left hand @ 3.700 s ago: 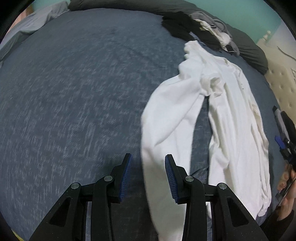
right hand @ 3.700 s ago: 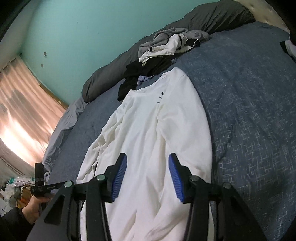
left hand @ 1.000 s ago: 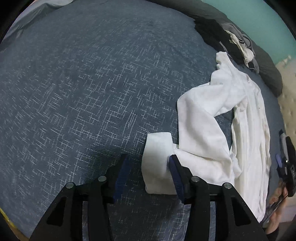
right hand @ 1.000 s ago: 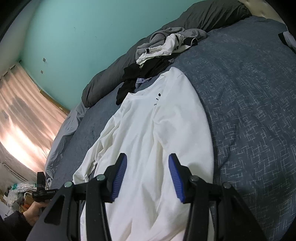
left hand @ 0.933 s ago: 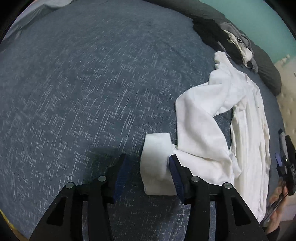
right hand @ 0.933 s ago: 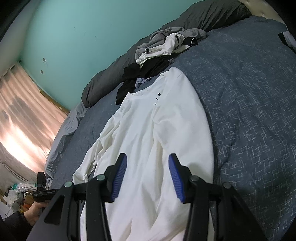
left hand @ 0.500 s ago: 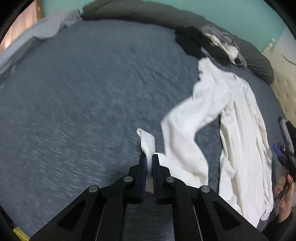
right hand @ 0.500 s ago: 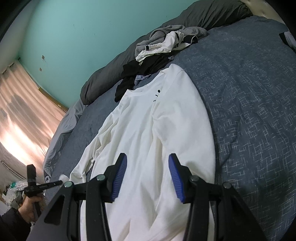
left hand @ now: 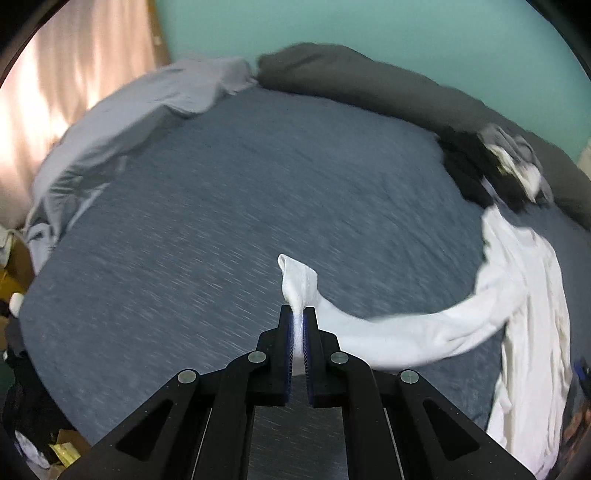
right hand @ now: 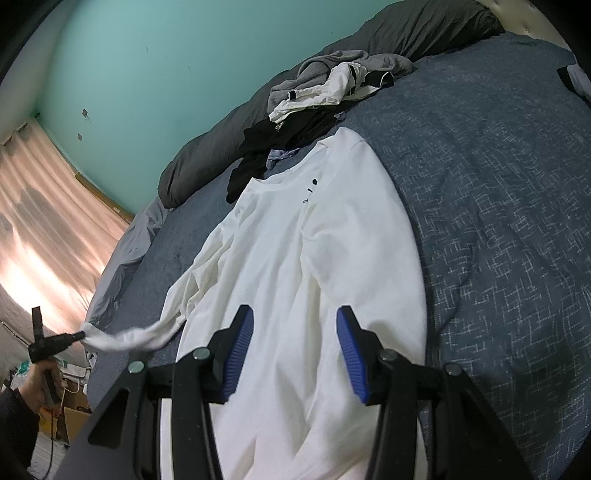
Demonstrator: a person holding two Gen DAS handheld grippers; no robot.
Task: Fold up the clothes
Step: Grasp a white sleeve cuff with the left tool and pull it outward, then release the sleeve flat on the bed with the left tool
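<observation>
Pinching the cuff end of a sleeve (left hand: 406, 336), the left claw (left hand: 298, 321) has its blue pads pressed together on the white fabric — a bit of cuff pokes up just past the tips, and the sleeve runs off to the right, lifted off the bed and stretched back to the rest of the white long-sleeve shirt (left hand: 532, 332). That view is pretty motion-blurred, so the fine detail on the blue-grey bedspread (left hand: 221, 229) is smeared.

From the right wrist view, the right claw (right hand: 293, 350) hangs over the lower part of the shirt with its pads wide apart, gripping nothing. The shirt (right hand: 295, 266) lies flat on the bed, neck end pointing away, with a few small dark marks near the chest. Its other sleeve looks folded in over the body. Off to the left you can see the left claw (right hand: 77, 336) with the sleeve pulled out sideways from the shoulder, and the person's hand (right hand: 37, 384) on the handle below it.

Further back, just past the collar, there's a pile of other clothes (right hand: 317, 99) — black stuff, grey stuff, something white on top — sitting against a rolled dark grey duvet (right hand: 406, 33). Behind all that, a teal wall (right hand: 166, 66) and a pinkish curtain (right hand: 48, 236) on the left
</observation>
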